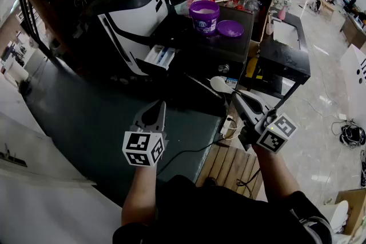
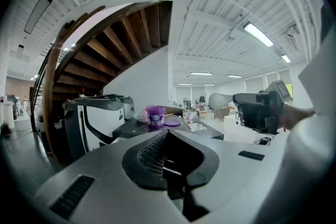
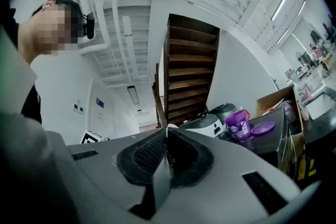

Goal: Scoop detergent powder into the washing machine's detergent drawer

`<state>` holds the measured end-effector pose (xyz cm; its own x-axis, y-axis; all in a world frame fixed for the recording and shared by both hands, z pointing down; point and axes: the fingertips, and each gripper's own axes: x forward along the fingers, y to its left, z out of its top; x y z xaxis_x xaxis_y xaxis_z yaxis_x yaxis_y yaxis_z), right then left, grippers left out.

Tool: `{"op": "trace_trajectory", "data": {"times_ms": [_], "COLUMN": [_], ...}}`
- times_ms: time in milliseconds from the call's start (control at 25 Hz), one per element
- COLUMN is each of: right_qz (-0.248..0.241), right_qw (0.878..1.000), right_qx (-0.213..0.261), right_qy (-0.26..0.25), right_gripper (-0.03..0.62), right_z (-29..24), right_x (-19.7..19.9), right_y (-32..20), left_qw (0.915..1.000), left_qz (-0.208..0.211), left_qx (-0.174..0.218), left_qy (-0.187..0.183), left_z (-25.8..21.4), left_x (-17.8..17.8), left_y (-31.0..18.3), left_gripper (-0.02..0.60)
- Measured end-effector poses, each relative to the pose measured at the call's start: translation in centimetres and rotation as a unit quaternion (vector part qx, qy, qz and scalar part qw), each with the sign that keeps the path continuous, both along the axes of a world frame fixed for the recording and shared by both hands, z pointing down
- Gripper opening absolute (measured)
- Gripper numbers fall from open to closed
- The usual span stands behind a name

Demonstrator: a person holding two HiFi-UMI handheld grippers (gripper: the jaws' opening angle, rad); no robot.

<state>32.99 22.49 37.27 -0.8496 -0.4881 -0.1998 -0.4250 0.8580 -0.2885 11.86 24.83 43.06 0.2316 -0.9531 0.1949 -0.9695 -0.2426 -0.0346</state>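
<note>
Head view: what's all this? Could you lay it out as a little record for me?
left gripper: jaws together, nothing held
right gripper: shut on the handle of a white scoop
scoop contents: cannot tell
purple tub: open, on a dark top
purple lid: off, lying beside the tub
washing machine: white and black
drawer: pulled out

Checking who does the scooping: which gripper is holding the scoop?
The right gripper: its jaws are shut on the handle of the white scoop. The left gripper is shut with nothing between its jaws.
</note>
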Motion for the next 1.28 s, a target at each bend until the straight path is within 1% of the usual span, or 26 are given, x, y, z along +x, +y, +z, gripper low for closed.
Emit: {"op": "trace_trajectory", "data": {"times_ms": [200, 480, 760, 880, 1000, 1280], "right_qz": [0.006, 0.015, -0.011, -0.012, -0.012, -0.003], "right_qw": [1.0, 1.0, 1.0, 1.0, 1.0, 1.0], "right_qx": [-0.008, -0.001, 0.014, 0.003, -0.012, -0.02], "right_qy": [-0.003, 0.004, 0.006, -0.001, -0.003, 0.007], "right_gripper": [0.018, 0.018, 0.02, 0.02, 0.02, 0.02], "right_z": [0.1, 0.1, 0.0, 0.3, 0.9, 1.1], "right_x": [0.7, 1.8, 2.1, 1.7, 0.9, -3.1], "right_y": [0.1, 0.0, 0.6, -0.5, -2.0, -7.5], "left_qw": [1.0, 0.9999, 0.9998, 0.9996, 0.9996, 0.9995], "left_qz": [-0.001, -0.006, -0.018, -0.026, -0.026, -0.021], "left_qx": [0.002, 0.006, 0.003, -0.002, 0.003, 0.007], "left_qy": [0.005, 0.015, 0.009, 0.008, 0.011, 0.021], "left_z": [-0.5, -0.6, -0.4, 0.1, 0.1, 0.3], "left_x": [0.2, 0.8, 0.9, 0.1, -0.8, -4.5], "left_y": [0.3, 0.1, 0.6, 0.1, -1.1, -6.6], "left_gripper": [0.008, 0.008, 0.008, 0.008, 0.008, 0.008]}}
